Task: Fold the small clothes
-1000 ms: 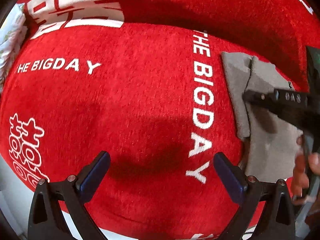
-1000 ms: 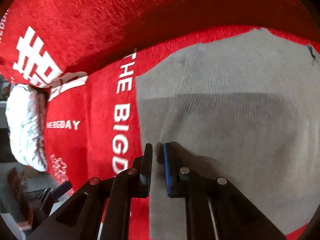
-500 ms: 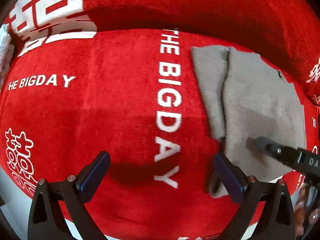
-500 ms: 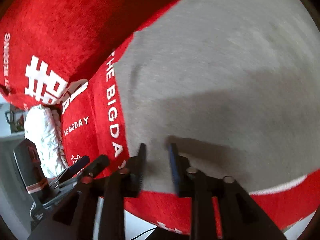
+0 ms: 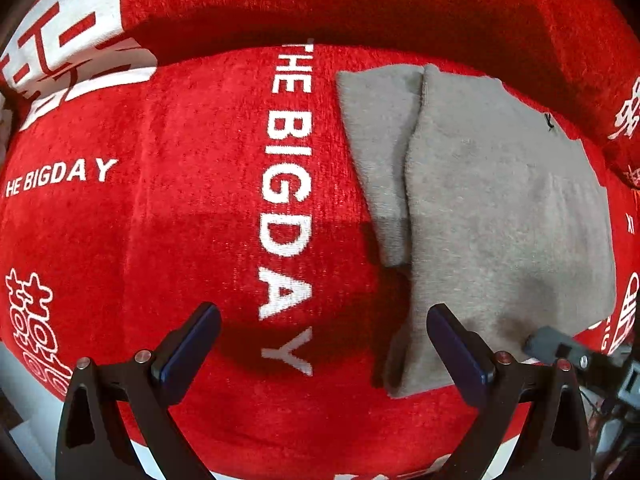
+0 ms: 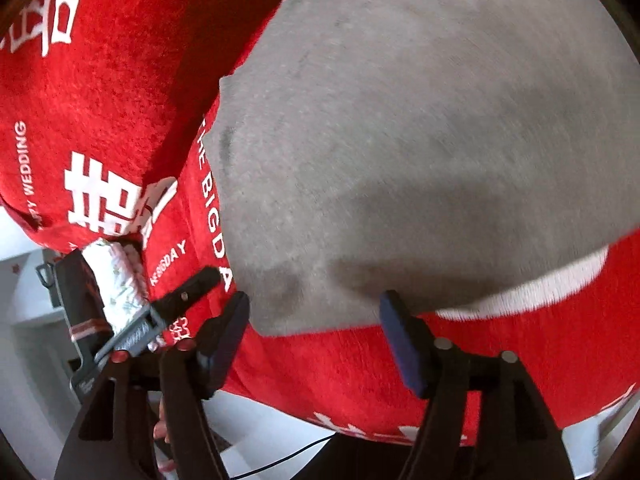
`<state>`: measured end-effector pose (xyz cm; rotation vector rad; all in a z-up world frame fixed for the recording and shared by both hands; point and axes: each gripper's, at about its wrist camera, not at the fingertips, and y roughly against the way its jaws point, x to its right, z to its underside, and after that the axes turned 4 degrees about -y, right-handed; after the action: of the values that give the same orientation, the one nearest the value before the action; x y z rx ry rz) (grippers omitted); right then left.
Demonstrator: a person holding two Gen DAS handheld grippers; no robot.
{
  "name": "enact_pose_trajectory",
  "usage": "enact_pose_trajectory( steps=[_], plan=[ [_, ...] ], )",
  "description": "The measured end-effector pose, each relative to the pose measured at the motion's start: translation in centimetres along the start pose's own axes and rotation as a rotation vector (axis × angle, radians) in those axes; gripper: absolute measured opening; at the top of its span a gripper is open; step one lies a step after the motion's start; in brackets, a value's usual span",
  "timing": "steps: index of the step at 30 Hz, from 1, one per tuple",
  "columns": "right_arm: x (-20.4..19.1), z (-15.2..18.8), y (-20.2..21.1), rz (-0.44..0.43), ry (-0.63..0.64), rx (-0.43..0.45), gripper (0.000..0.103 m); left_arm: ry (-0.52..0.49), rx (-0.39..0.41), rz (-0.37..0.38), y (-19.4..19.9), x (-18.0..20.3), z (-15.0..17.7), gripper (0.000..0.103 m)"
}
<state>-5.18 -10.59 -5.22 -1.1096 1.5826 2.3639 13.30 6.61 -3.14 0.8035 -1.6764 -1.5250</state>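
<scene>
On the red plush cover (image 5: pixel 168 220) printed with white lettering, a folded grey knitted garment (image 5: pixel 500 208) is lying flat, one narrower layer peeking out along its left side. Left gripper (image 5: pixel 324 348) is hovering above the cover with its jaws standing wide apart, nothing between them. Right gripper (image 6: pixel 316 332) is sitting at the garment's near edge, jaws opening, pads clear of the cloth.

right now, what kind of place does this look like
Probably a room in a home, set up for folding laundry: a grey garment lies on a red wedding-themed cover draped over soft furniture, with a white quilted bundle and pale walls beyond its edge.
</scene>
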Motion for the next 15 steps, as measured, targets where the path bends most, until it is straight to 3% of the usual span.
enact_pose_trajectory(
  steps=[5,10,15],
  plan=[
    [2.7,1.3,0.2,-0.082,-0.109,0.008,0.079,0.049,0.061,0.032,0.5,-0.8,-0.3,0.103],
    [5.8,2.0,-0.3,-0.182,-0.255,0.052,0.079,0.089,0.036,0.066,0.0,-2.1,-1.2,0.103],
    [6.6,1.6,-1.3,-0.31,-0.342,0.112,0.079,0.127,0.017,0.099,-0.9,-3.5,-1.9,0.103]
  ],
)
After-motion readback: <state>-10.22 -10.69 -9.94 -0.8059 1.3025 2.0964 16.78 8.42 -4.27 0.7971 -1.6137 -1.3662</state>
